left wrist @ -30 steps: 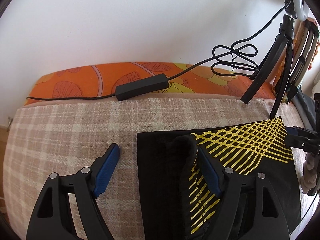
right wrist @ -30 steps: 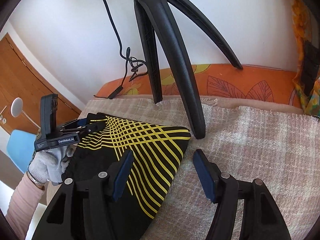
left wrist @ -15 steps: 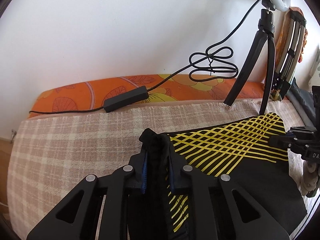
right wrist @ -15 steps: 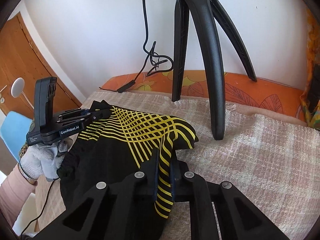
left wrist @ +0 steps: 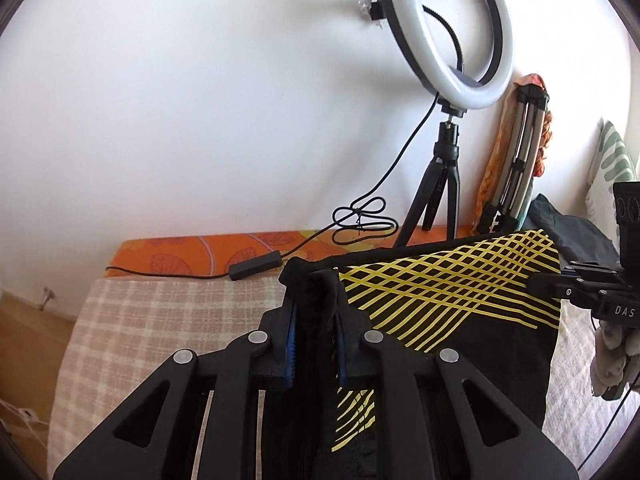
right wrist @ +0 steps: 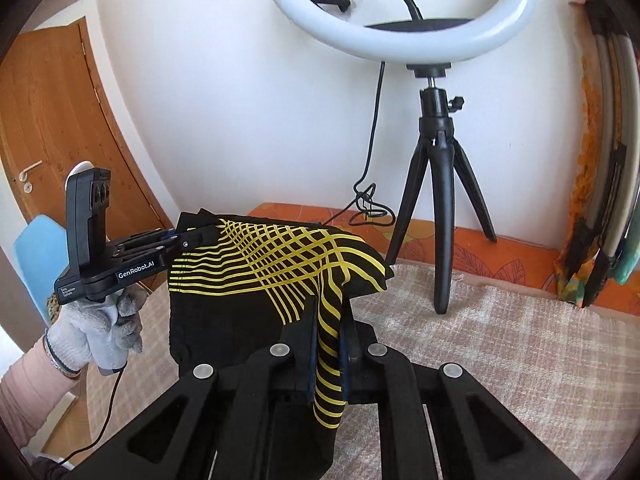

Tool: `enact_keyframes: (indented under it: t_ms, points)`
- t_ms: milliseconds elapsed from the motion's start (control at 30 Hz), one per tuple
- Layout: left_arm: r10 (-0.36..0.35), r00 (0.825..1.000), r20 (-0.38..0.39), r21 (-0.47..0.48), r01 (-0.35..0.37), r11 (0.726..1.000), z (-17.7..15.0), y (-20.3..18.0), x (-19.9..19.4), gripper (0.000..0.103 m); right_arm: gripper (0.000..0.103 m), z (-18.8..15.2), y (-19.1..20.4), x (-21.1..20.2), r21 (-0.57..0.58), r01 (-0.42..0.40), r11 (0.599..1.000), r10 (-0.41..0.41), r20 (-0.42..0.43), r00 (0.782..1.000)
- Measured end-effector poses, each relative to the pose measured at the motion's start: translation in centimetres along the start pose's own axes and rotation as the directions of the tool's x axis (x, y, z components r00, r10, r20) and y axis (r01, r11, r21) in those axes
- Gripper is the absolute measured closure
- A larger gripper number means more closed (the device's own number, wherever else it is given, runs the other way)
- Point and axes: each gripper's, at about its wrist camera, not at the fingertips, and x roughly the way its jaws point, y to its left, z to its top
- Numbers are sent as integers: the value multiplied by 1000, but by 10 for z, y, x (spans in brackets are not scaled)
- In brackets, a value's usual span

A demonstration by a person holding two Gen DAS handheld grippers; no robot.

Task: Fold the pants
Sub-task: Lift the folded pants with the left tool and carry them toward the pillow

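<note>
Pants [right wrist: 256, 300], black with a yellow lattice print, hang lifted above the checked blanket [right wrist: 500, 344], stretched between the two tools along one upper edge while the lower part drops toward the bed. The left gripper [left wrist: 314, 320] is clamped on a bunched black corner of the fabric, its blue pads pressed in from both sides; the right gripper [right wrist: 328, 344] is likewise clamped on the opposite corner, with a printed flap spilling out beneath its fingers.

The main risk, I judge, lies in those grips. The left one holds a thick wad, not a flat edge, so layers could slip unevenly and one may fall free as the cloth is carried over, leaving a crooked fold. The right one bites near the very tip of its corner, where a tug could pull the cloth out altogether.

Beyond the garment, the ring light [right wrist: 400, 20] on its tripod [right wrist: 440, 208] stands at the far side of the bed, close behind the raised cloth, and its cable [left wrist: 360, 220] trails across the orange sheet [left wrist: 192, 256]. A wide swing away from the person could brush a tripod leg or snag the cord and tip the lamp. Slack in the hanging part may also crease when it lands.
</note>
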Motion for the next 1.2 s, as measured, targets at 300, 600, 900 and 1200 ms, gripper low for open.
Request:
enact_keyframes:
  t_ms: [300,600,900,1200]
  points:
    - [-10,995,100,86,1,996,12,-55,-70,90,97,10,20,-80,-46,66,997,-62,81,995]
    - [-78,984,160,130,58,990,32,-119,-123,90,97,5,18,-172,-46,136,990,-128,149,981]
    - [-174,968,181,165,144,976,47,-192,-143,90,97,-12,-3,-257,-21,209,978,-201,192,961]
    - [-298,939,172,226,257,940,56,-280,-129,90,97,-31,-52,-339,32,315,948,-315,210,926]
